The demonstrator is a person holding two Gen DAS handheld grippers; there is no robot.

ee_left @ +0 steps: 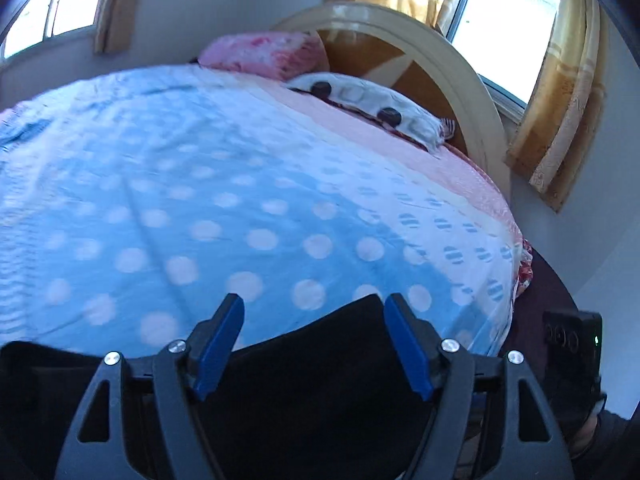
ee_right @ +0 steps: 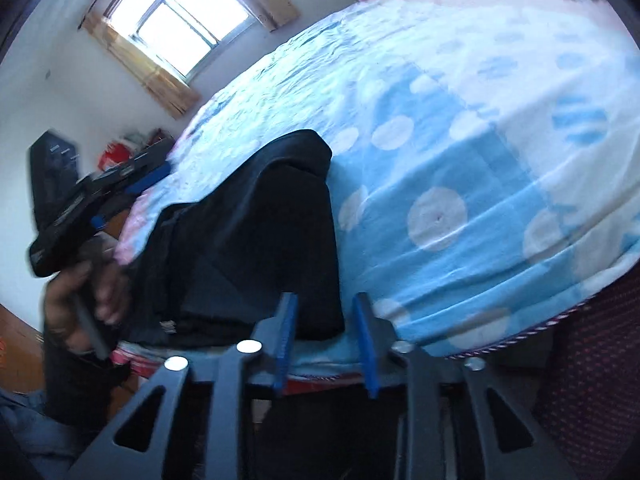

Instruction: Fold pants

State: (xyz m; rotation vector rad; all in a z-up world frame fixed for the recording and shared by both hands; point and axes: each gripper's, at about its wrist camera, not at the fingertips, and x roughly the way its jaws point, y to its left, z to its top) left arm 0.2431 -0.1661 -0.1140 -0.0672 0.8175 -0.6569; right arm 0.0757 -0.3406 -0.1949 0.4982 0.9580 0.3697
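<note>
A bed [ee_right: 460,152] under a blue polka-dot blanket carries dark pants [ee_right: 256,240], bunched in thick folds at its near edge. Left gripper [ee_left: 314,304] fingers spread wide, empty; right gripper [ee_right: 325,304] fingers parted, gripping nothing.

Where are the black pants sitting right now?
The black fabric pants lie bunched at the near edge of the blue polka-dot blanket, left of centre in the right wrist view, just ahead of the open right gripper.

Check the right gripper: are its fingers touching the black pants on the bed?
Cannot tell. In the right wrist view the right gripper stands open around the near edge of the black pants, but blur hides whether the pads touch the cloth.
</note>
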